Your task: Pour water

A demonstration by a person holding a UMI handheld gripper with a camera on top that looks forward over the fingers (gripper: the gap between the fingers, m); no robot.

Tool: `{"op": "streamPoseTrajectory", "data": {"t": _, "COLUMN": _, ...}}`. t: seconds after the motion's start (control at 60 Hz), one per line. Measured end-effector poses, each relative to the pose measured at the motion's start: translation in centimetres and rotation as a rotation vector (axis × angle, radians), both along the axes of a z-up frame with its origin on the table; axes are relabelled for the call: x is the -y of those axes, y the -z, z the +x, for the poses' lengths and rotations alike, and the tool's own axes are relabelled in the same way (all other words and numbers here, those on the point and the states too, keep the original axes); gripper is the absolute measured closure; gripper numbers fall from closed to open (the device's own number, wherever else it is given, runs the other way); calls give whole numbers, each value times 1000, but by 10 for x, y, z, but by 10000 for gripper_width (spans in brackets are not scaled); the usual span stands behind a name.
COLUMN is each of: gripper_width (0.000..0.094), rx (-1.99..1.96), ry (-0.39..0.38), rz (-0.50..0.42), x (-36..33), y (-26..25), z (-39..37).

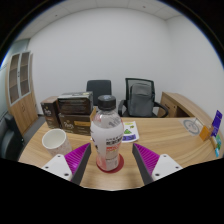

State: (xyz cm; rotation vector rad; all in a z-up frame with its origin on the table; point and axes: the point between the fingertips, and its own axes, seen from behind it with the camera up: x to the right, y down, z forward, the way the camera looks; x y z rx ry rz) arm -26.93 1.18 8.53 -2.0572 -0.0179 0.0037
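A clear plastic water bottle with a black cap and a white-and-pink label stands upright on a red coaster on the wooden table. My gripper is open. Its magenta pads sit on either side of the bottle's base with a gap at each side, so the bottle stands between the fingers on its own. A white cup stands on the table to the left, beyond the left finger.
Brown boxes stand at the table's far left. A green-edged booklet lies behind the bottle. Two black office chairs sit beyond the table. A wooden desk is at the right, a cabinet at the left wall.
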Motion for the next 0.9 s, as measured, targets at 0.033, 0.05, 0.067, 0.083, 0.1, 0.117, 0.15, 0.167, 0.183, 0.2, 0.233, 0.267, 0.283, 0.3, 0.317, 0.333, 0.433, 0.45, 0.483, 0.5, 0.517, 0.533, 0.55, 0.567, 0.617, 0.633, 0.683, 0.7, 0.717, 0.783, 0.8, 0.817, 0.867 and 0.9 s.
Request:
{"op": "streamPoseTrajectory", "data": {"t": 0.033, "gripper_width": 74, "rx": 7, "ry": 21, "rz": -10, "x": 11, "y": -9, "z": 3}}
{"op": "streamPoseTrajectory", "data": {"t": 0.05, "gripper_width": 81, "rx": 9, "ry": 28, "rz": -15, "x": 17, "y": -14, "z": 3}}
{"op": "streamPoseTrajectory", "data": {"t": 0.067, "gripper_width": 81, "rx": 10, "ry": 35, "rz": -23, "x": 23, "y": -19, "z": 4}}
{"op": "streamPoseTrajectory", "data": {"t": 0.083, "gripper_width": 79, "rx": 9, "ry": 42, "rz": -31, "x": 30, "y": -24, "z": 3}}
{"op": "streamPoseTrajectory", "data": {"t": 0.1, "gripper_width": 81, "rx": 6, "ry": 46, "rz": -39, "x": 38, "y": -29, "z": 2}}
{"op": "streamPoseTrajectory", "data": {"t": 0.117, "gripper_width": 80, "rx": 4, "ry": 47, "rz": -47, "x": 45, "y": -34, "z": 0}}
{"op": "streamPoseTrajectory", "data": {"t": 0.15, "gripper_width": 81, "rx": 2, "ry": 46, "rz": -59, "x": 60, "y": -46, "z": -2}}
{"op": "streamPoseTrajectory", "data": {"t": 0.167, "gripper_width": 82, "rx": 2, "ry": 51, "rz": -66, "x": 68, "y": -51, "z": -3}}
{"op": "streamPoseTrajectory", "data": {"t": 0.183, "gripper_width": 81, "rx": 1, "ry": 56, "rz": -73, "x": 77, "y": -56, "z": -4}}
{"op": "streamPoseTrajectory", "data": {"t": 0.2, "gripper_width": 81, "rx": 1, "ry": 59, "rz": -77, "x": 84, "y": -61, "z": -5}}
{"op": "streamPoseTrajectory", "data": {"t": 0.233, "gripper_width": 82, "rx": 6, "ry": 59, "rz": -84, "x": 100, "y": -72, "z": -8}}
{"op": "streamPoseTrajectory", "data": {"t": 0.267, "gripper_width": 79, "rx": 8, "ry": 66, "rz": -95, "x": 115, "y": -81, "z": -10}}
{"op": "streamPoseTrajectory", "data": {"t": 0.283, "gripper_width": 78, "rx": 10, "ry": 69, "rz": -98, "x": 122, "y": -85, "z": -11}}
{"op": "streamPoseTrajectory", "data": {"t": 0.3, "gripper_width": 80, "rx": 12, "ry": 71, "rz": -99, "x": 129, "y": -89, "z": -12}}
{"op": "streamPoseTrajectory", "data": {"t": 0.317, "gripper_width": 80, "rx": 12, "ry": 74, "rz": -101, "x": 136, "y": -93, "z": -14}}
{"op": "streamPoseTrajectory", "data": {"t": 0.333, "gripper_width": 78, "rx": 12, "ry": 75, "rz": -102, "x": 143, "y": -97, "z": -15}}
{"op": "streamPoseTrajectory", "data": {"t": 0.433, "gripper_width": 80, "rx": 13, "ry": 89, "rz": -108, "x": 177, "y": -114, "z": -21}}
{"op": "streamPoseTrajectory", "data": {"t": 0.45, "gripper_width": 81, "rx": 11, "ry": 92, "rz": -109, "x": 182, "y": -116, "z": -22}}
{"op": "streamPoseTrajectory", "data": {"t": 0.483, "gripper_width": 81, "rx": 11, "ry": 98, "rz": -113, "x": 191, "y": -118, "z": -24}}
{"op": "streamPoseTrajectory", "data": {"t": 0.5, "gripper_width": 79, "rx": 10, "ry": 102, "rz": -115, "x": 195, "y": -120, "z": -24}}
{"op": "streamPoseTrajectory", "data": {"t": 0.517, "gripper_width": 79, "rx": 9, "ry": 104, "rz": -117, "x": 197, "y": -122, "z": -26}}
{"op": "streamPoseTrajectory", "data": {"t": 0.533, "gripper_width": 81, "rx": 7, "ry": 106, "rz": -116, "x": 200, "y": -123, "z": -27}}
{"op": "streamPoseTrajectory", "data": {"t": 0.55, "gripper_width": 80, "rx": 6, "ry": 108, "rz": -115, "x": 202, "y": -124, "z": -27}}
{"op": "streamPoseTrajectory", "data": {"t": 0.567, "gripper_width": 78, "rx": 5, "ry": 111, "rz": -115, "x": 205, "y": -124, "z": -27}}
{"op": "streamPoseTrajectory", "data": {"t": 0.617, "gripper_width": 79, "rx": 3, "ry": 122, "rz": -118, "x": 212, "y": -125, "z": -26}}
{"op": "streamPoseTrajectory", "data": {"t": 0.633, "gripper_width": 79, "rx": 5, "ry": 124, "rz": -121, "x": 214, "y": -124, "z": -24}}
{"op": "streamPoseTrajectory", "data": {"t": 0.683, "gripper_width": 80, "rx": 11, "ry": 127, "rz": -123, "x": 219, "y": -125, "z": -22}}
{"op": "streamPoseTrajectory", "data": {"t": 0.7, "gripper_width": 80, "rx": 11, "ry": 126, "rz": -122, "x": 220, "y": -126, "z": -21}}
{"op": "streamPoseTrajectory", "data": {"t": 0.717, "gripper_width": 78, "rx": 11, "ry": 127, "rz": -122, "x": 220, "y": -126, "z": -20}}
{"op": "streamPoseTrajectory", "data": {"t": 0.783, "gripper_width": 77, "rx": 25, "ry": 130, "rz": -118, "x": 221, "y": -129, "z": -15}}
{"op": "streamPoseTrajectory", "data": {"t": 0.8, "gripper_width": 77, "rx": 34, "ry": 129, "rz": -118, "x": 221, "y": -129, "z": -14}}
{"op": "streamPoseTrajectory", "data": {"t": 0.817, "gripper_width": 78, "rx": 42, "ry": 128, "rz": -119, "x": 221, "y": -130, "z": -12}}
{"op": "streamPoseTrajectory", "data": {"t": 0.867, "gripper_width": 76, "rx": 47, "ry": 128, "rz": -123, "x": 220, "y": -131, "z": -9}}
{"op": "streamPoseTrajectory", "data": {"t": 0.9, "gripper_width": 78, "rx": 44, "ry": 127, "rz": -121, "x": 220, "y": -132, "z": -7}}
